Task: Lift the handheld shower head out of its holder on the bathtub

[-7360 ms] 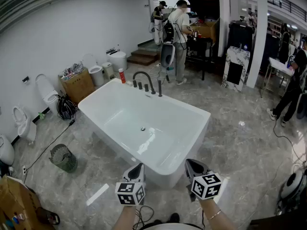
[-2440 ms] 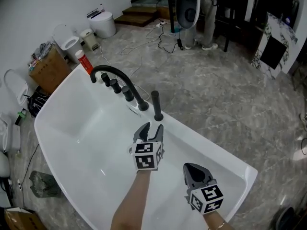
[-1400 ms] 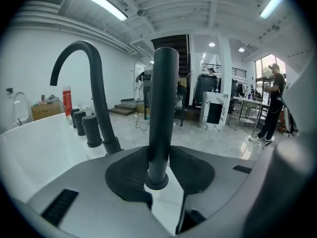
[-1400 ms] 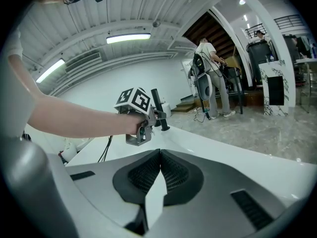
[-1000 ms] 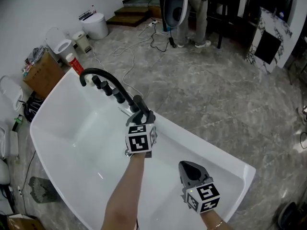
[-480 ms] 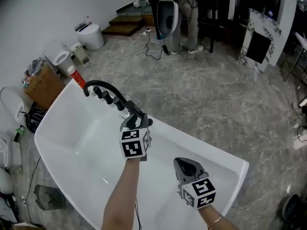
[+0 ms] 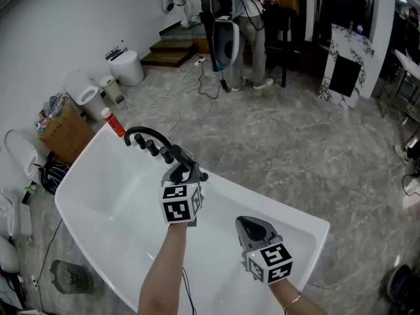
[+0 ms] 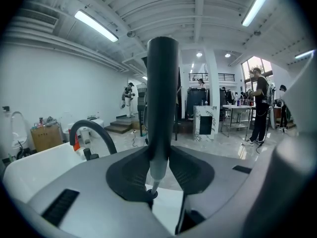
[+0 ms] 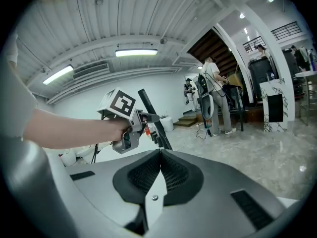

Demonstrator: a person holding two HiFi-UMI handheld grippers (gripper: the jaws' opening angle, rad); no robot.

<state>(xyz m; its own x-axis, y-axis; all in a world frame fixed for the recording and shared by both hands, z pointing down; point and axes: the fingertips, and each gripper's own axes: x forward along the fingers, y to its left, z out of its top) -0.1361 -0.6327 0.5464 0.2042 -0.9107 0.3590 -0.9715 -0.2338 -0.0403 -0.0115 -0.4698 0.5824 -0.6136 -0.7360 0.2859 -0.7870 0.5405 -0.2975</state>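
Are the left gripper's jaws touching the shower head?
Touching. The left gripper view shows the left gripper clamping the shower head between its jaws.

The left tool (image 7: 186, 170) and right tool (image 7: 253, 224) are moulded in grey, with dark ribbed pads (image 9: 176, 175); white cubes (image 7: 178, 204) with black square markers are mounted; a thin bracelet (image 7: 293, 300) is worn.

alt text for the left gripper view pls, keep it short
The left gripper is clamped on the black, stick-shaped handheld shower head, which stands upright between its jaws. Behind at left are the black arched tub spout and the white bathtub's rim, with a bright showroom beyond.
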